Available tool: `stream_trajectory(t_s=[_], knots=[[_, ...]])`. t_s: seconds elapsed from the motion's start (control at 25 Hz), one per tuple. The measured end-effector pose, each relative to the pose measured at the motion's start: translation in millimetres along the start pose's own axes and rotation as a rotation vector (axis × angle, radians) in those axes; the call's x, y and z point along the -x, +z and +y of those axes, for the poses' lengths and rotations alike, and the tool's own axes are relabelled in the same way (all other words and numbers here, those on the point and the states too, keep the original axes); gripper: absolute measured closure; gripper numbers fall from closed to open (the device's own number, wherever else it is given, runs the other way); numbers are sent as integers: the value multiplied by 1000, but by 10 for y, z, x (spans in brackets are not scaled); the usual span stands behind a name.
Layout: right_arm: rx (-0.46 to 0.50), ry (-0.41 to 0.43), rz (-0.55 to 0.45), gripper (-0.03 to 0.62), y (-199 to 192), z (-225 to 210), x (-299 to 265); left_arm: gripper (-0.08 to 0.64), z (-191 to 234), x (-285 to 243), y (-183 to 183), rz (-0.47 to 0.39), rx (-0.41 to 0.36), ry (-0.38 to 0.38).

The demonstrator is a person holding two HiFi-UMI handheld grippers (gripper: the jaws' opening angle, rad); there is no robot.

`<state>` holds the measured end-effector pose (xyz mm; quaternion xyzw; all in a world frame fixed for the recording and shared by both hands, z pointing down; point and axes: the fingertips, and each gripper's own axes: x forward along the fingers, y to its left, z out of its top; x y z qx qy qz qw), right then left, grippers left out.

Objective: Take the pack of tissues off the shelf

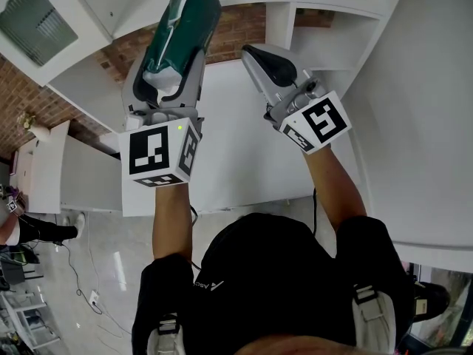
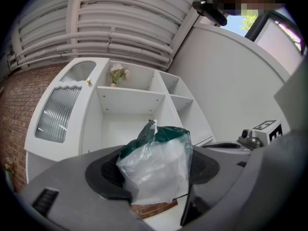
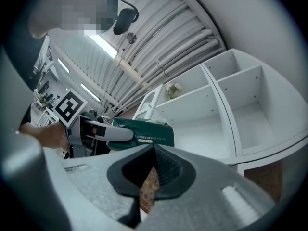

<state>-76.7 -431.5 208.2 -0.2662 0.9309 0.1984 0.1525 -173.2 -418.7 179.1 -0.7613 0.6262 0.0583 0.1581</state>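
Note:
The pack of tissues [image 1: 182, 22], dark green with a clear plastic end, is clamped between the jaws of my left gripper [image 1: 174, 50] and held out in the air in front of the white shelf unit [image 1: 329, 22]. In the left gripper view the pack [image 2: 156, 160] fills the gap between the jaws of that gripper [image 2: 155, 179], with the shelf's compartments [image 2: 130, 100] behind it. My right gripper [image 1: 253, 55] hovers to the pack's right, shut and holding nothing. From the right gripper view [image 3: 153, 152] the pack [image 3: 147, 134] shows sideways in the left gripper [image 3: 98, 134].
A small vase of flowers [image 2: 117, 74] stands in an upper shelf compartment. A white table surface [image 1: 236, 161] lies below both grippers. Brick wall [image 1: 22, 95] shows at the left. A person [image 1: 33, 231] and cables [image 1: 89, 272] are on the floor at the lower left.

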Motion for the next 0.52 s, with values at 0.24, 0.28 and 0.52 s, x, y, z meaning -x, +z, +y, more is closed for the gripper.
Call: stream_trajectory(t_s=[0.24, 0.28, 0.52], knots=[[-1, -3, 2, 592, -19, -30, 4, 250, 1, -25, -26, 4, 2, -1], [-1, -3, 3, 592, -21, -38, 4, 250, 1, -32, -21, 3, 3, -2], [-3, -7, 7, 592, -32, -66, 2, 250, 10, -56, -12, 3, 7, -4]])
